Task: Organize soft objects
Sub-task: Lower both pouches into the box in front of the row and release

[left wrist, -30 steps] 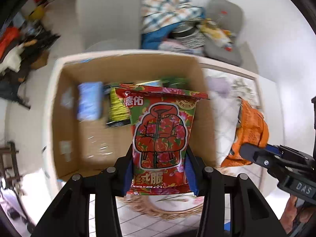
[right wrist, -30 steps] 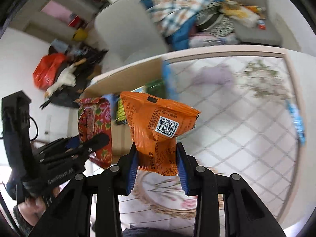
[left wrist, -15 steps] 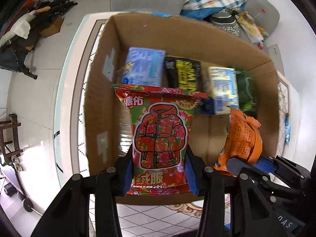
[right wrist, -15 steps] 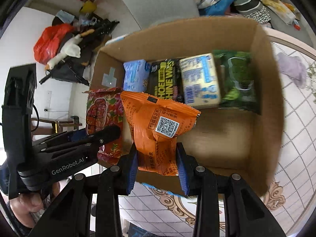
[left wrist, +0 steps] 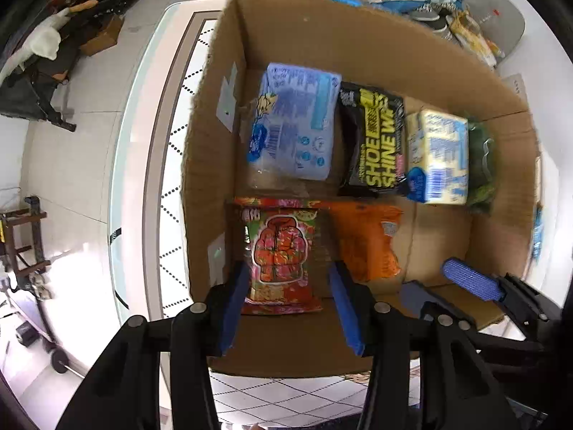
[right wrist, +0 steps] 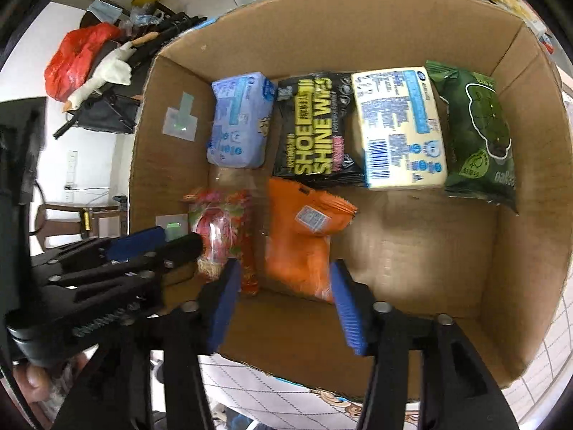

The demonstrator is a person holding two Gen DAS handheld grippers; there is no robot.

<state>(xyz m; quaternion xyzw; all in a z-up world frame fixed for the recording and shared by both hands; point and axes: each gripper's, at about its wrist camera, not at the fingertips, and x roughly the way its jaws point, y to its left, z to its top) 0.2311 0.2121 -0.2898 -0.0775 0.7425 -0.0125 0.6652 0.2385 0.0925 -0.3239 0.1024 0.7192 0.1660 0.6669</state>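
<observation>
A cardboard box (left wrist: pixel 358 36) (right wrist: pixel 530 215) holds soft packs. A red floral snack bag (left wrist: pixel 279 254) (right wrist: pixel 222 236) lies on the box floor at the near left, with an orange snack bag (left wrist: pixel 365 243) (right wrist: pixel 301 240) beside it on the right. My left gripper (left wrist: pixel 286 301) is open above the red bag, jaws spread wide of it. My right gripper (right wrist: pixel 283 297) is open above the orange bag. Both bags are free of the pads.
A back row in the box holds a blue tissue pack (left wrist: pixel 297 129) (right wrist: pixel 240 118), a black shoe-wipes pack (left wrist: pixel 376 143) (right wrist: pixel 315 129), a cream pack (left wrist: pixel 440 154) (right wrist: pixel 397 125) and a green pack (right wrist: pixel 476 129). The box stands on a patterned table (left wrist: pixel 286 394). Clutter lies on the floor at left.
Both grippers moved over the box and lowered, then opened. The red bag and the orange bag were let go and now lie on the box floor.
</observation>
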